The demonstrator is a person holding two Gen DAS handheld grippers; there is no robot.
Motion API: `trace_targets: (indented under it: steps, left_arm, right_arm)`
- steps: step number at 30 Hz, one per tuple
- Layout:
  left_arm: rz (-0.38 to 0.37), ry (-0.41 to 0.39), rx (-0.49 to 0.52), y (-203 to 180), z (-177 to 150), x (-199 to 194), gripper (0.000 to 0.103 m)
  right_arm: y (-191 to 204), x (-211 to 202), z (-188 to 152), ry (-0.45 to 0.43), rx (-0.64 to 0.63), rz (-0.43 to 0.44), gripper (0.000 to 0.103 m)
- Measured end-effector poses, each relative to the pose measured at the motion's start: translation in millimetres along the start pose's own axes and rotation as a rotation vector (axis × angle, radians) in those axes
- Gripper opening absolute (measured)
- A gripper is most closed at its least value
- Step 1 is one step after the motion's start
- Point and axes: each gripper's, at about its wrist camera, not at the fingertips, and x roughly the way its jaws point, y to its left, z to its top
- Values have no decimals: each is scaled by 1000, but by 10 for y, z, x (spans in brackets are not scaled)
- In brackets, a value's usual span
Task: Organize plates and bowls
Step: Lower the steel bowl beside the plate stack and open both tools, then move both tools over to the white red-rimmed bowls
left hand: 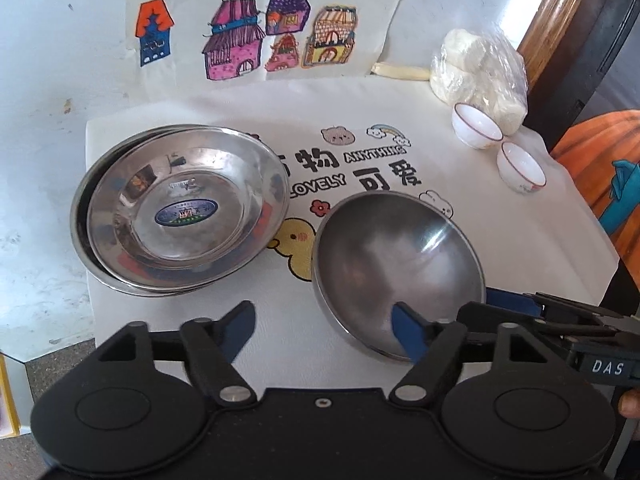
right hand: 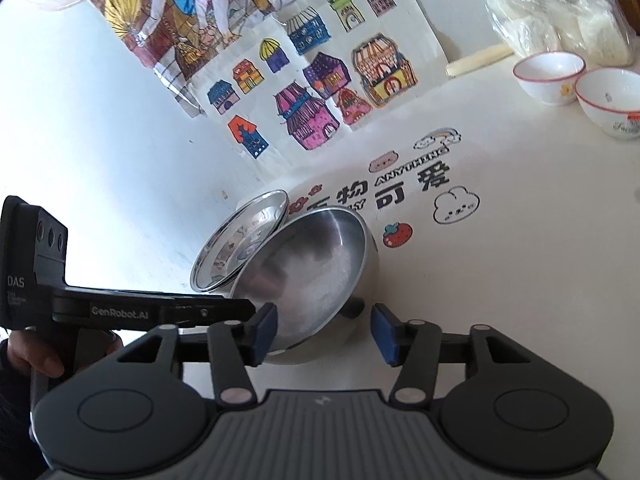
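A stack of steel plates [left hand: 180, 212] lies at the left of a printed white cloth [left hand: 360, 128]. A steel bowl [left hand: 396, 268] stands to their right, tilted. My left gripper [left hand: 324, 332] is open; its right finger [left hand: 408, 336] reaches inside the bowl's near rim and its left finger lies over the cloth. In the right wrist view the bowl [right hand: 316, 272] sits just ahead of my open right gripper [right hand: 324, 332], with the plates [right hand: 240, 244] behind it. Two small white ceramic bowls [left hand: 476, 124] [left hand: 520, 168] stand at the far right, also seen in the right wrist view [right hand: 548, 76] [right hand: 612, 100].
Coloured house drawings [left hand: 260, 28] lie at the back of the white table. A plastic bag of white food [left hand: 480, 72] sits beside the small bowls. A dark chair [left hand: 580, 40] and an orange shape [left hand: 600, 184] stand past the table's right edge.
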Motion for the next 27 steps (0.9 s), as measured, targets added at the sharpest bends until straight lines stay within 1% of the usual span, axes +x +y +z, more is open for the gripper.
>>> trace_targets:
  steps: [2,4,6,8,11,16,23,24,27]
  left_arm:
    - [-4,-12,0,-20,6,-46,80]
    - [-9,-25,2,-47,16,-87,83]
    - [-3,-38,5,-77,29,-113,96]
    - [19,-58,16,-111,51,-148,98]
    - [37,-87,25,-138,102,-203,100]
    - [48,-118,26,-204,230,-237,100]
    - [49,-126,54,-416,475,-119,101]
    - [37,-139,47,-461,509,-99,101]
    - [-52,-208,22,-597,604,-70,101]
  right_arm:
    - [10,-33,0,-10,-10,0,69]
    - [-2,-74,1,-22,-15,-2,74]
    - [-25,-117,6,-34,-10,-3,81]
    - [-60,-170,10,-44,-2,-5,93]
    - [-104,-272,9,-67,-7,-10,103]
    - [-162,-442,39,-111,-29,-50,103]
    - [-293,-647,120,-197,-105,-162,103]
    - [-331,-683,135,-218,-113,-186,103]
    - [-470,-783,185,-283,-107,-265,103]
